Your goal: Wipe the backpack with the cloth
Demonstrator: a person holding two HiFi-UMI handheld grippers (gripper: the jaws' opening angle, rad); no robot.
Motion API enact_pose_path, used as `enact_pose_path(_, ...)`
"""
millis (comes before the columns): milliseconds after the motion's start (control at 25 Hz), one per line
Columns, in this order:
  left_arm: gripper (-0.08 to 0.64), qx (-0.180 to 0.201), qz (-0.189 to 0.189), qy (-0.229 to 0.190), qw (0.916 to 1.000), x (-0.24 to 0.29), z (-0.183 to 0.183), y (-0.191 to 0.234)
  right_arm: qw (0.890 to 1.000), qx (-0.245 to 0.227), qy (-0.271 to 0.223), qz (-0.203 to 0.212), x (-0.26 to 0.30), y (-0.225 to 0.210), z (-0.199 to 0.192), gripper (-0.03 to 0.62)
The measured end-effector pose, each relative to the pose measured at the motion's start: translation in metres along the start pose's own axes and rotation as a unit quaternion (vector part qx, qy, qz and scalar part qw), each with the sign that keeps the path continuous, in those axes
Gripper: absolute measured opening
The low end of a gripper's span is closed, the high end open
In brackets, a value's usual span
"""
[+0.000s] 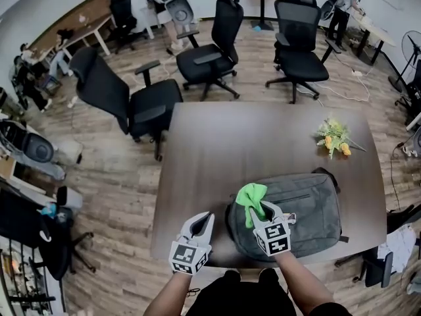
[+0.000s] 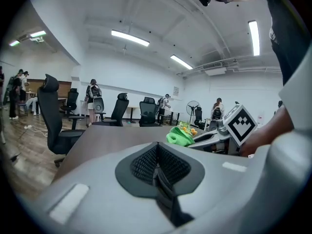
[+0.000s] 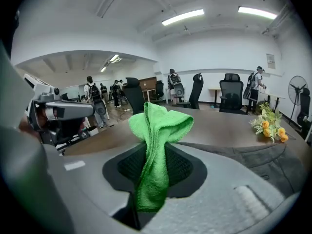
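Observation:
A grey backpack [image 1: 299, 212] lies flat on the dark brown table [image 1: 250, 143], near its front right edge. My right gripper [image 1: 263, 209] is shut on a bright green cloth [image 1: 250, 201], held over the backpack's left end. In the right gripper view the green cloth [image 3: 158, 150] hangs pinched between the jaws, with the backpack [image 3: 263, 157] low at the right. My left gripper [image 1: 200, 224] hovers at the table's front edge, left of the backpack, jaws closed with nothing between them. The left gripper view shows the cloth [image 2: 180, 136] and the right gripper's marker cube [image 2: 240, 124] ahead.
A bunch of yellow artificial flowers [image 1: 335, 138] lies at the table's right side. Black office chairs [image 1: 125, 101] stand around the table's far and left sides. People stand at desks in the background [image 1: 345, 5]. Equipment is stacked on the floor at the left [image 1: 33, 150].

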State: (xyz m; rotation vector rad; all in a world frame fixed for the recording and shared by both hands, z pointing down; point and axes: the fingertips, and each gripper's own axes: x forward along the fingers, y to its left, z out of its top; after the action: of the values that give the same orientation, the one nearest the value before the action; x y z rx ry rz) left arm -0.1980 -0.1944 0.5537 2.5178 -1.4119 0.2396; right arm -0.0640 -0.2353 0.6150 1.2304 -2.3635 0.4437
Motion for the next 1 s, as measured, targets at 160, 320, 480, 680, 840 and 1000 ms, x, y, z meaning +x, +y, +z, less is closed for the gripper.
enact_pose_path(160, 0.015, -0.001, 0.012, 0.011, 0.9999, -0.003, -0.011, 0.012, 0.999, -0.002, 0.036, 0.003, 0.021, 0.003, -0.016, 0.106)
enact_pose_path(320, 0.015, -0.005, 0.021, 0.018, 0.9996, -0.003, -0.016, 0.018, 0.998, -0.003, 0.068, -0.008, 0.035, 0.0, -0.029, 0.104)
enact_pose_path(480, 0.015, -0.009, 0.022, 0.027, 0.9994, -0.001, -0.023, 0.018, 0.995, -0.01, 0.091, -0.025, 0.041, -0.007, -0.037, 0.104)
enact_pose_path(680, 0.015, -0.01, 0.014, 0.037, 0.9991, 0.004, -0.029, 0.014, 0.994, -0.019, 0.102, -0.039, 0.038, -0.017, -0.038, 0.104)
enact_pose_path(840, 0.015, -0.008, 0.008, 0.042, 0.999, 0.01, -0.031, 0.011, 0.993, -0.021, 0.107, -0.047, 0.035, -0.024, -0.039, 0.104)
enact_pose_path(1000, 0.015, -0.009, 0.002, 0.045, 0.999, 0.014, -0.031, 0.005, 0.992, -0.02, 0.113, -0.058, 0.031, -0.035, -0.04, 0.104)
